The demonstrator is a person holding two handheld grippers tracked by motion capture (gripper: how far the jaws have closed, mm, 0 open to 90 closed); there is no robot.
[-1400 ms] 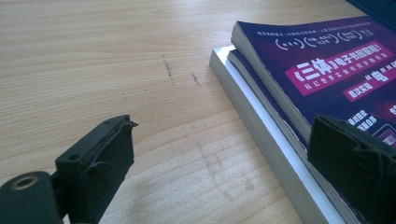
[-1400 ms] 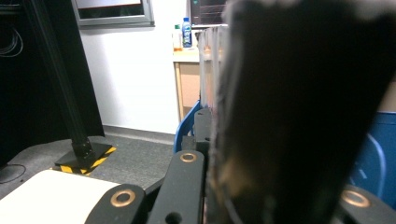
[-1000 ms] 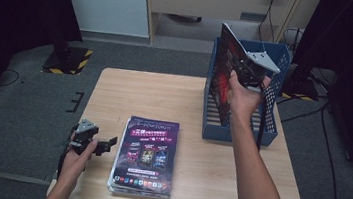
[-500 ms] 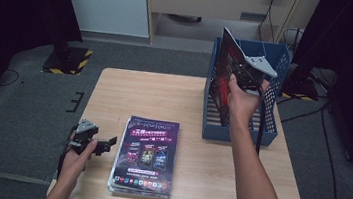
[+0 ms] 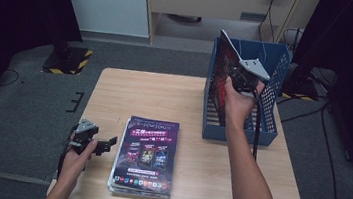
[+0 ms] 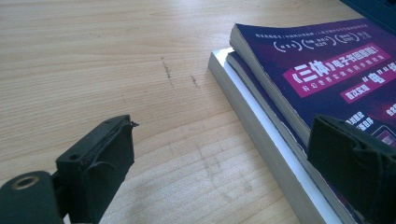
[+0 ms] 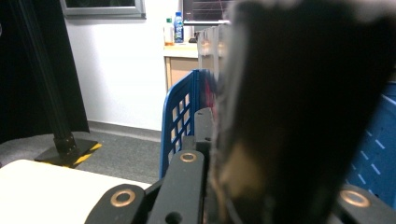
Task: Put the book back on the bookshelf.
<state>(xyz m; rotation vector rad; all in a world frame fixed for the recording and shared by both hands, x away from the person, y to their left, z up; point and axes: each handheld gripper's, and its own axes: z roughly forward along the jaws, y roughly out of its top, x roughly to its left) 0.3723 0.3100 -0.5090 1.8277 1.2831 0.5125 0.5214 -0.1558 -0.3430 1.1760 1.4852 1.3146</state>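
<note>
- Right gripper [image 5: 239, 81]: jaws clamped tight on a magazine [image 5: 225, 77], held upright and tilted over the left side of the blue crate [image 5: 267, 125], far right on the table [image 5: 165, 93].
- Magazine's lower edge is hidden behind the hand [image 5: 237, 104] and the crate wall; whether it touches the crate floor can't be told.
- In the right gripper view the magazine [image 7: 303, 116] is a dark, blurred slab right up against the lens; no print legible. The black jaw arms with brass-coloured rivets show at the bottom; pads are buried behind the cover.
- Crate: rigid blue plastic, lattice walls with slotted ribs, rectangular, open top. Its far wall is partly covered by the magazine and the grey three-cornered plate.
- Left gripper [image 5: 104, 145]: jaws spread wide, nothing between them, resting low at the near left table edge, just left of the stack [image 5: 147, 156].
- In the left gripper view the black pads [image 6: 100, 172] look rough and frayed at the edges; the right one is cut off by the frame and overlaps the stack's cover.
- Stack [image 6: 299, 93]: glossy purple covers with pink banners and white print, soft-backed, white page edges; lying flat, near centre. Exact count is hard to make out; at least three layers show.
- Table: pale wood grain, matte, a few dark scuff marks [image 6: 167, 70].
- Left hand [image 5: 77, 156]: forearm cut off at the bottom edge.
</note>
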